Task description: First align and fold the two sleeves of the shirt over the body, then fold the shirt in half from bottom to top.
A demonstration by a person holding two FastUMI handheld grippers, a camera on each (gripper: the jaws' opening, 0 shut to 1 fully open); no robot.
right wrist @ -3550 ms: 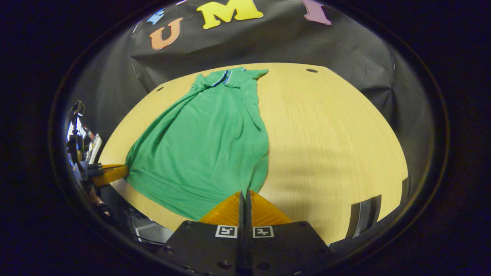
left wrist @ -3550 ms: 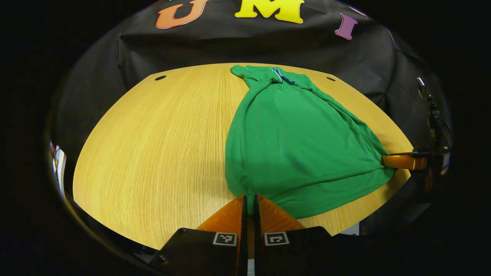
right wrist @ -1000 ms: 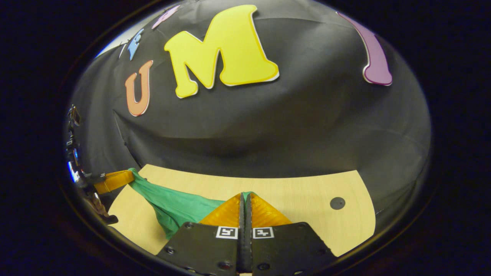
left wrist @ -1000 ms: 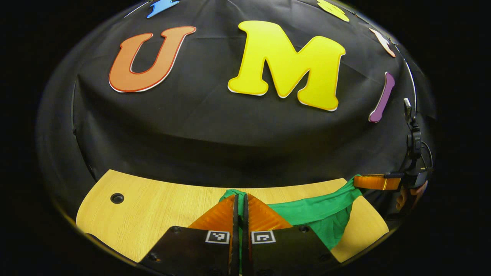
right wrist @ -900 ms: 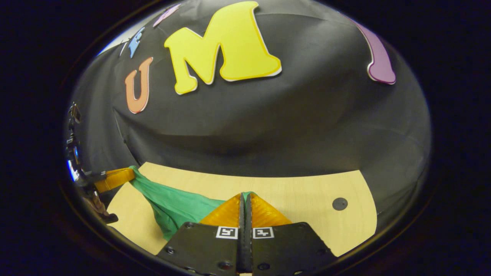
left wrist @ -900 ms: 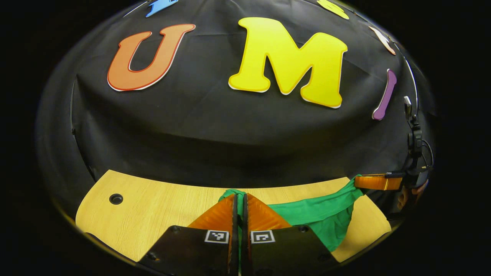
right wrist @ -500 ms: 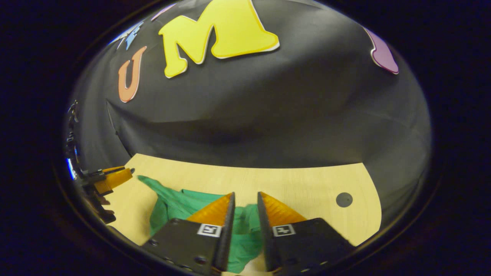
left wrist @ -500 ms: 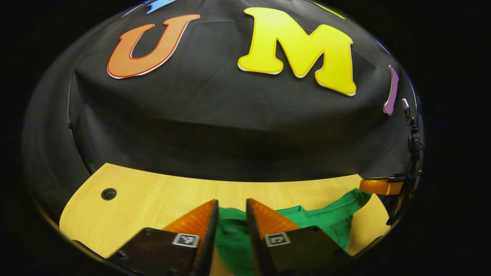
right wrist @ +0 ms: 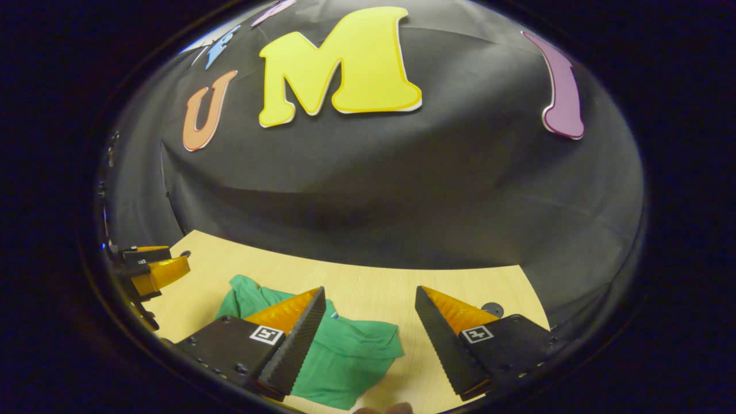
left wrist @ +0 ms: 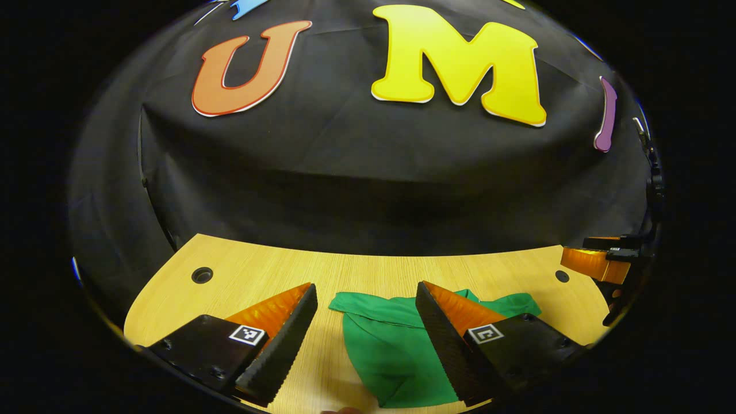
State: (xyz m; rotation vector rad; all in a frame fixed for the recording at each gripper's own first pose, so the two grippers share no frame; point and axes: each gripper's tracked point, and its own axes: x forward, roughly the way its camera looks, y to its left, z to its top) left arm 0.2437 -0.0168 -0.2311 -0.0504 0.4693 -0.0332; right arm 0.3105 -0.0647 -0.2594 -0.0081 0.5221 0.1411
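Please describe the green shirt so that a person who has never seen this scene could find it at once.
Look at the wooden table in front of the black cloth wall. Near the table's far edge lies the green shirt, folded into a compact bundle, below the open left gripper. It is the one soft, green thing on the pale wood, apart from the small dark round holes in the tabletop.

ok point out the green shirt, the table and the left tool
green shirt (left wrist: 391, 351), left gripper view, on the folded body cloth
table (left wrist: 259, 270), left gripper view, on bare wood near the far edge
left tool (left wrist: 365, 293), left gripper view, midway between its open fingertips
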